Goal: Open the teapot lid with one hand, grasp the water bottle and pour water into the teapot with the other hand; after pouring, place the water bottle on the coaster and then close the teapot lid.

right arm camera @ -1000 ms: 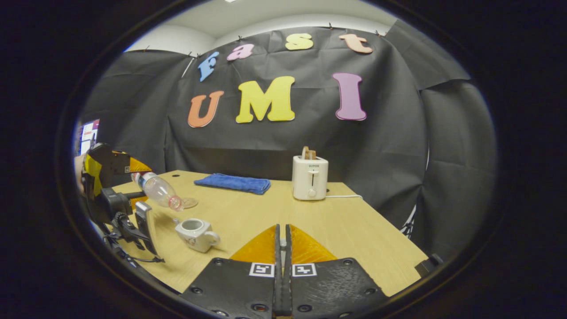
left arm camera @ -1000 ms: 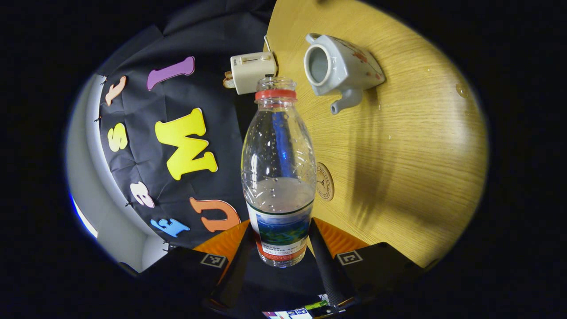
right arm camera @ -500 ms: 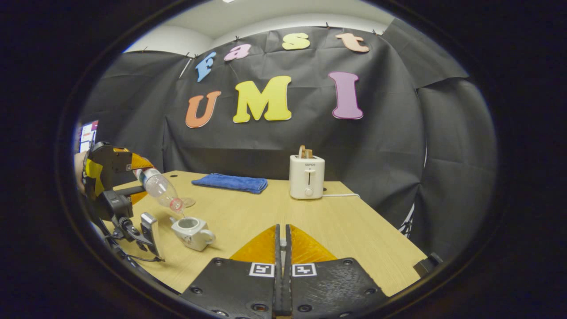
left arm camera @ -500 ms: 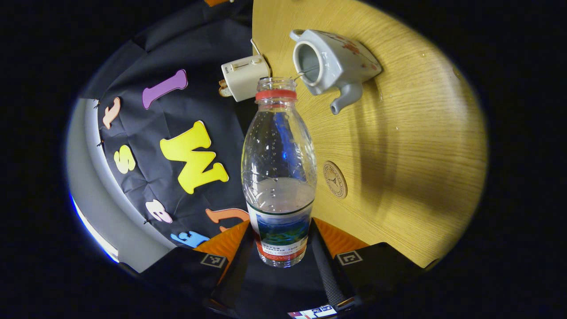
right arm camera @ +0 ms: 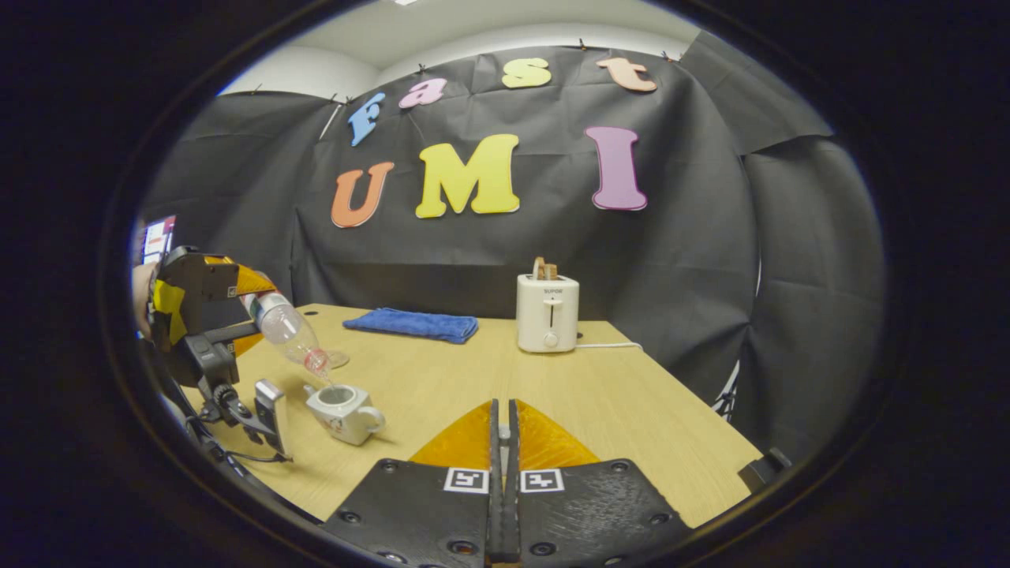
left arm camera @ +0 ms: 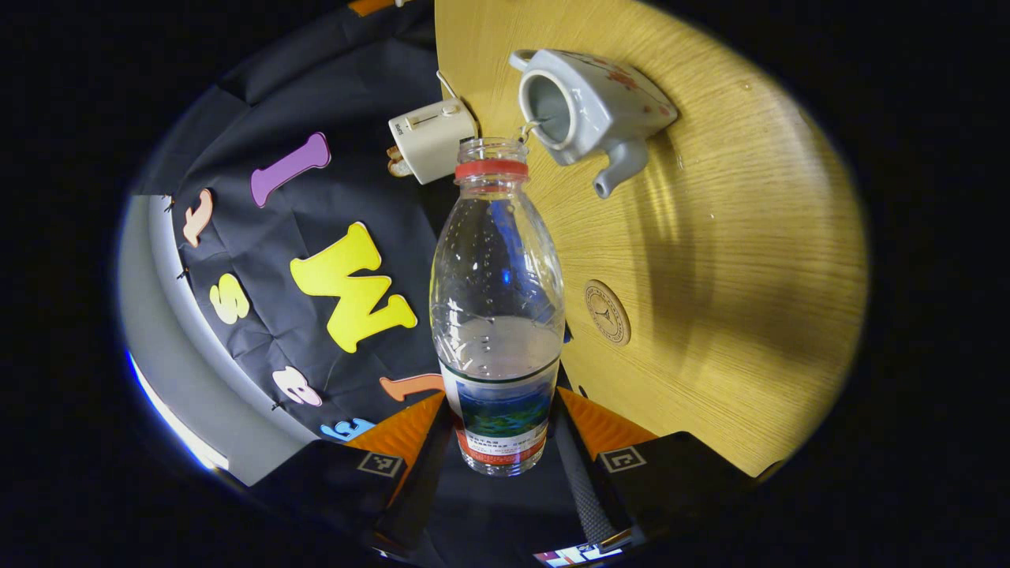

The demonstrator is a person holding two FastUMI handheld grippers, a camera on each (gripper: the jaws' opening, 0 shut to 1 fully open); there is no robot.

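Left gripper point(left arm camera: 499, 442) clamped on water bottle point(left arm camera: 497, 315), tilted, mouth just above open teapot point(left arm camera: 588, 106), thin stream entering. Coaster point(left arm camera: 607, 312) near teapot on table point(left arm camera: 750, 260). Right gripper point(right arm camera: 503, 442) fingers together, empty, well apart from teapot.

A white toaster point(right arm camera: 548, 312) stands upright near the back of the wooden table point(right arm camera: 631, 410), its cord point(right arm camera: 607, 347) trailing to one side. A folded blue cloth point(right arm camera: 414, 325) lies flat on the table, apart from the toaster.
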